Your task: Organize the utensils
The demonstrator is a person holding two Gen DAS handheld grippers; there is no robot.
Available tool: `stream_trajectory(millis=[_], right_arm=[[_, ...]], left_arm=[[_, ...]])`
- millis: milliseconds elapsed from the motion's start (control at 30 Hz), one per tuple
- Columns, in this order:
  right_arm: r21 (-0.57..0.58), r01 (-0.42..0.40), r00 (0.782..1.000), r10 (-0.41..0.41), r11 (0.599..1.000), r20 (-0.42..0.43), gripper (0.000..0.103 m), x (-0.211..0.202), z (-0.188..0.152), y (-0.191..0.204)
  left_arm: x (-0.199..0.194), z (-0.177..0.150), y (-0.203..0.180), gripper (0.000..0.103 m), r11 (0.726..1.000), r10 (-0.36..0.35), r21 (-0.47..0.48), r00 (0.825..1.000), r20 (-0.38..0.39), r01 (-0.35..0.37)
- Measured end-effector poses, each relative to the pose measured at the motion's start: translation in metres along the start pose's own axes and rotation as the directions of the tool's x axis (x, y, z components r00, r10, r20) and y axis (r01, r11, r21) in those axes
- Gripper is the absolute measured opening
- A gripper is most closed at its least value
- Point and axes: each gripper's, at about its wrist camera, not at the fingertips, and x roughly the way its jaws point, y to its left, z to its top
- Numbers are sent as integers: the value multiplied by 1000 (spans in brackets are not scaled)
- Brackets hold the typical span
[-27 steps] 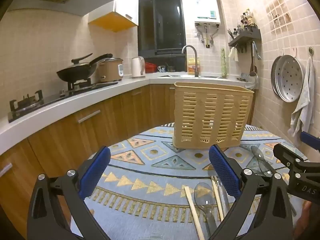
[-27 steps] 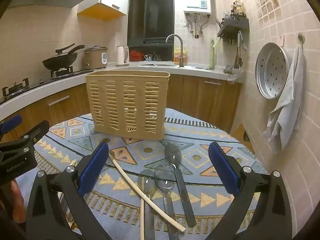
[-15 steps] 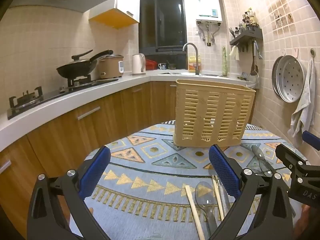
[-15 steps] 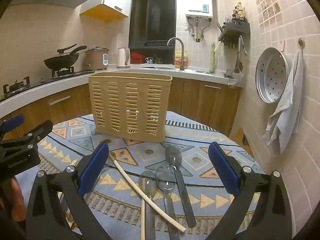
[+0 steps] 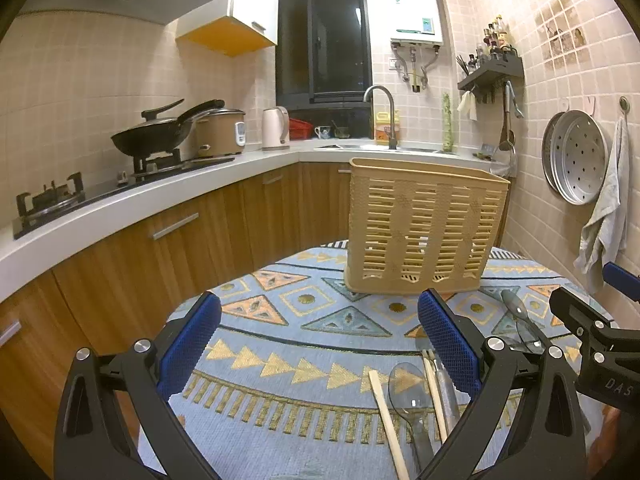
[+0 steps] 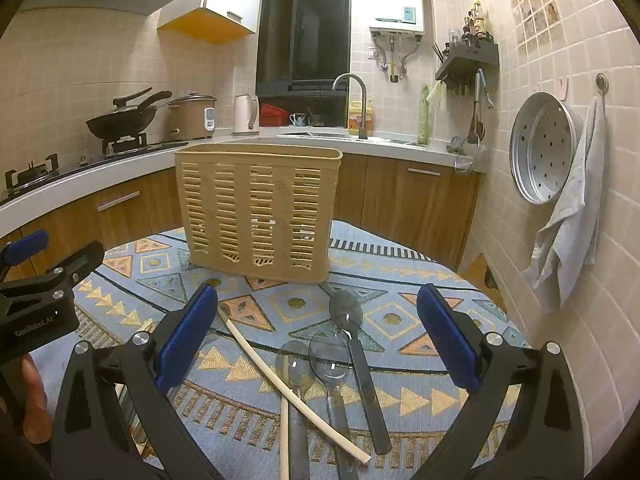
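While both tools (image 5: 320, 340) (image 6: 318, 332) gape empty, a patterned cloth (image 6: 400, 280), seemingly woven, covers the kitchen table.

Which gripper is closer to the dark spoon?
Right. The right gripper is open directly over the dark spoon; the left gripper sits off to its left, spoon beyond its right finger.

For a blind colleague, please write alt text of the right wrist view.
The open right gripper hovers over three spoons and two chopsticks lying crossed on a patterned tablecloth. A beige slotted utensil basket stands behind them.
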Motion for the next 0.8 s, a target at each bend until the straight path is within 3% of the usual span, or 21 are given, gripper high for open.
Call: stream_trajectory(millis=[800], right_arm=[[-3, -3, 1000, 3, 1000, -3, 95, 1, -2, -2]], left_arm=[[0, 1, 1, 96, 1000, -2, -1, 1000, -1, 2]])
